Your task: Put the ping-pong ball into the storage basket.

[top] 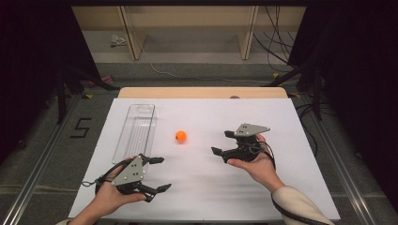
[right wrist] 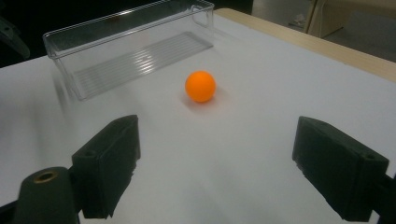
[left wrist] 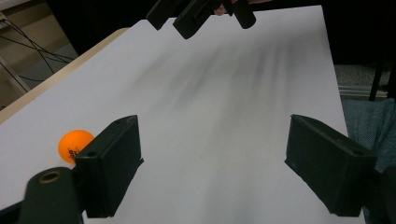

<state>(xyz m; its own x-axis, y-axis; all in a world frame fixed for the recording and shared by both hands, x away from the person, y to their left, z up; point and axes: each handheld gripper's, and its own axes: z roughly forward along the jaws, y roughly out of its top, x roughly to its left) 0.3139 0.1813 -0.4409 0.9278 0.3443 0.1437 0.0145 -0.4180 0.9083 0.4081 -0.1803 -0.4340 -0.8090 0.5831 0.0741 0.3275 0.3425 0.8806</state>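
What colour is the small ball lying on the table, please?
The ball is plain orange, clearest in the right gripper view.

Left gripper [top: 157, 174] and right gripper [top: 223, 142] — jaws spread wide, nothing held.

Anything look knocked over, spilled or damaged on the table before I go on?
Nothing stands out. The orange ball sits alone on the white table, the clear tray lies flat and empty, and both the left gripper and right gripper are open.

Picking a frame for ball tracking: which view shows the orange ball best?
Right gripper view: the orange ball sits whole and central ahead of the open jaws. Left gripper view has it partly behind a jaw; high view shows it small.
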